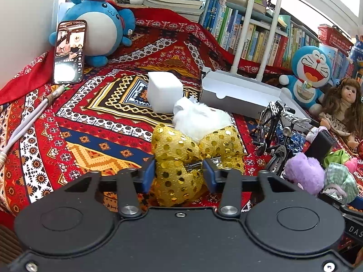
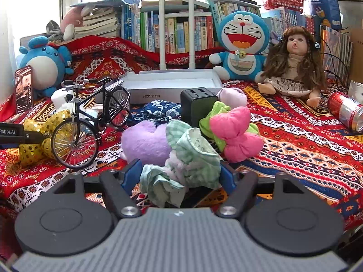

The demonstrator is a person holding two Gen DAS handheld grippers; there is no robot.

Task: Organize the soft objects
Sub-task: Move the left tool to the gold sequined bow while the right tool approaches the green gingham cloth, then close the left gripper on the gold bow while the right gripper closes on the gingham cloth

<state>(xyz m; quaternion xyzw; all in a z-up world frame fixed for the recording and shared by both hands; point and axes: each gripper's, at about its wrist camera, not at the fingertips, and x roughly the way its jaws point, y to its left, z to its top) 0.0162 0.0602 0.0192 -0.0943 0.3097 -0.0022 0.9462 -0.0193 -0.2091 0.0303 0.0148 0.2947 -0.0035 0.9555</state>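
In the left wrist view my left gripper (image 1: pixel 179 170) is closed around a gold sequined bow (image 1: pixel 177 156) lying on the red patterned cloth (image 1: pixel 90 117); a white fluffy toy (image 1: pixel 199 117) sits just behind it. In the right wrist view my right gripper (image 2: pixel 179 174) has its blue pads on either side of a green checked fabric piece (image 2: pixel 192 158). Beside that lie a purple plush heart (image 2: pixel 145 140), a pink and green plush bow (image 2: pixel 233 133) and a blue patterned cloth (image 2: pixel 156 111). The gold bow also shows in the right wrist view (image 2: pixel 36 136).
A model bicycle (image 2: pixel 90 122), a black charger cube (image 2: pixel 197 106) and an open white box (image 2: pixel 172 83) stand mid-cloth. A white foam cube (image 1: pixel 164 90), a phone (image 1: pixel 69 52), a blue round plush (image 1: pixel 99 27), a Doraemon plush (image 2: pixel 242 43), a doll (image 2: pixel 295 65) and a red can (image 2: pixel 344 111) surround them.
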